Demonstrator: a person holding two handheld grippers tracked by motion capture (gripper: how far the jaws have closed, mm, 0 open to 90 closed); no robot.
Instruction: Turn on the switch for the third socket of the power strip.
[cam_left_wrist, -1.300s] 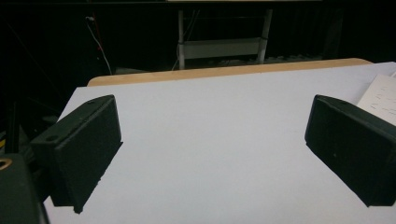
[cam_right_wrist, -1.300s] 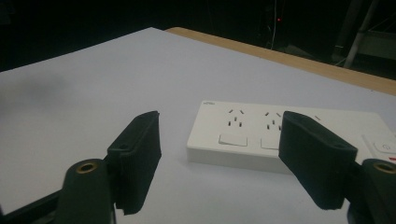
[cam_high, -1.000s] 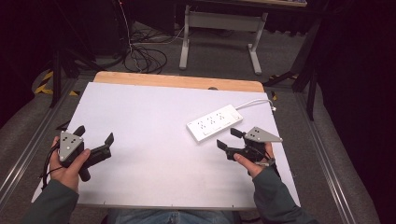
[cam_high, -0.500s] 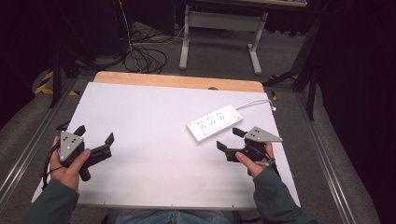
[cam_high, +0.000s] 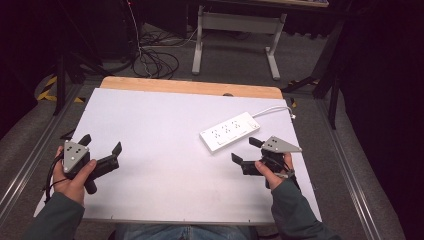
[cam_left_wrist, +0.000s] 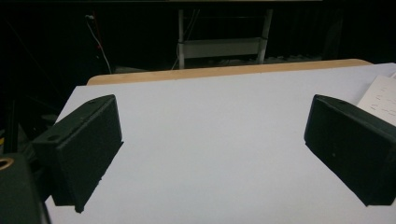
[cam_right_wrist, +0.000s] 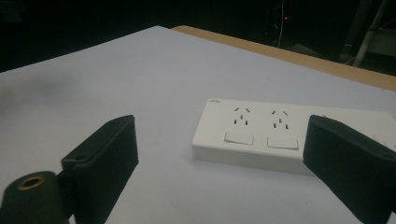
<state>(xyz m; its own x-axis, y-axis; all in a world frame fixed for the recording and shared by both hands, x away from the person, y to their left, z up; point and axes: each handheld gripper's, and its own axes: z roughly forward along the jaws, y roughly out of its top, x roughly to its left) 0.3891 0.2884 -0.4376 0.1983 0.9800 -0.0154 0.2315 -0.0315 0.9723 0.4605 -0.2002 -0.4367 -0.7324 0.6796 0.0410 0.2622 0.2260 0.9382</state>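
A white power strip (cam_high: 230, 131) with several sockets and switches lies on the white table (cam_high: 165, 125), right of centre, its white cable (cam_high: 272, 109) running off to the far right edge. My right gripper (cam_high: 246, 150) is held just in front of the strip, jaws wide open and empty. Through the right gripper view the power strip (cam_right_wrist: 261, 135) lies close ahead between the jaws. My left gripper (cam_high: 101, 144) hovers over the table's near left, open with nothing between its jaws. The strip's corner (cam_left_wrist: 380, 98) peeks in at the right of the left gripper view.
A wooden strip (cam_high: 190, 87) edges the table's far side. Beyond it are a metal stand (cam_high: 235, 35) and a tangle of black cables (cam_high: 152, 60) on the grey floor. Metal rails (cam_high: 345, 165) run along both sides of the table.
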